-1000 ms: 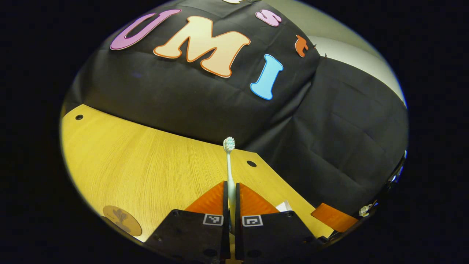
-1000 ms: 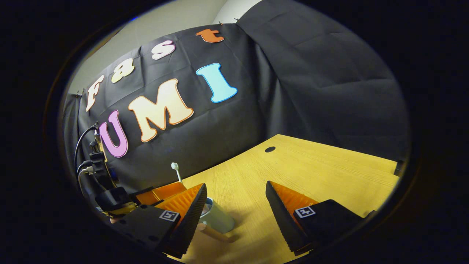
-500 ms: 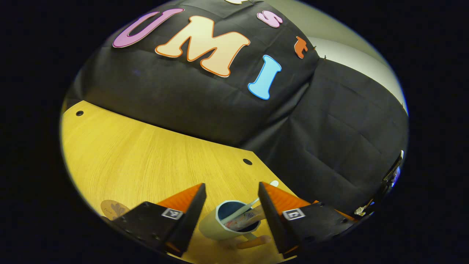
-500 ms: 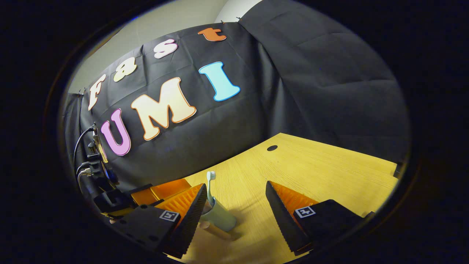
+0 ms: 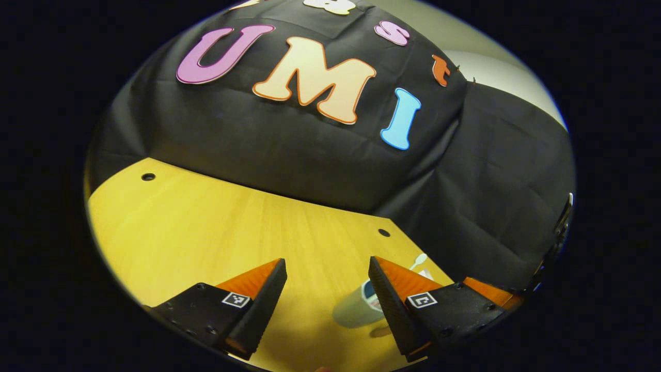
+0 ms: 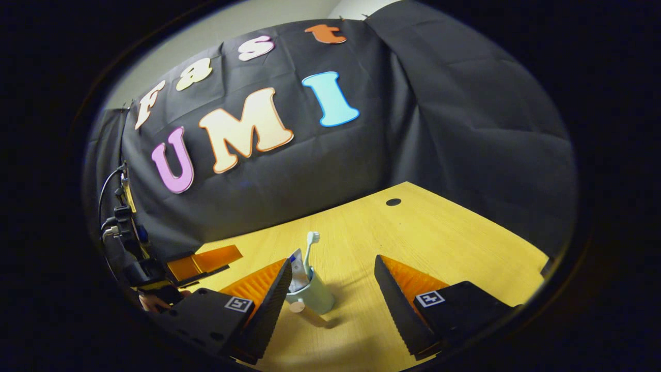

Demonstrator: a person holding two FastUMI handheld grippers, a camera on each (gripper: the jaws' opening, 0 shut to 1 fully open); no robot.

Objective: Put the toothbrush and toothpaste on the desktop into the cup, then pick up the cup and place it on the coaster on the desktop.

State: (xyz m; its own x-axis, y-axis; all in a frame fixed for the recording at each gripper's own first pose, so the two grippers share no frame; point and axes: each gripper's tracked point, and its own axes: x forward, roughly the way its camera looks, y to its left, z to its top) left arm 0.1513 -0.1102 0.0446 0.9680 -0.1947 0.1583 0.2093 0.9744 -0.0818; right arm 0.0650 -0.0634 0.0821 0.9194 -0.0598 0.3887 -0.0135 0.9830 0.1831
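The right gripper (image 6: 330,289) has its fingers wide apart with nothing between them. The cup (image 6: 315,295) stands on the desk (image 6: 439,243) just ahead, near the left finger. The toothbrush (image 6: 310,253) and toothpaste (image 6: 297,271) stick up out of it. The left gripper (image 5: 326,289) is spread apart too, holding nothing, with the cup off by its right finger. Filling looks done. Next, a gripper should squeeze the cup and carry it to the coaster.
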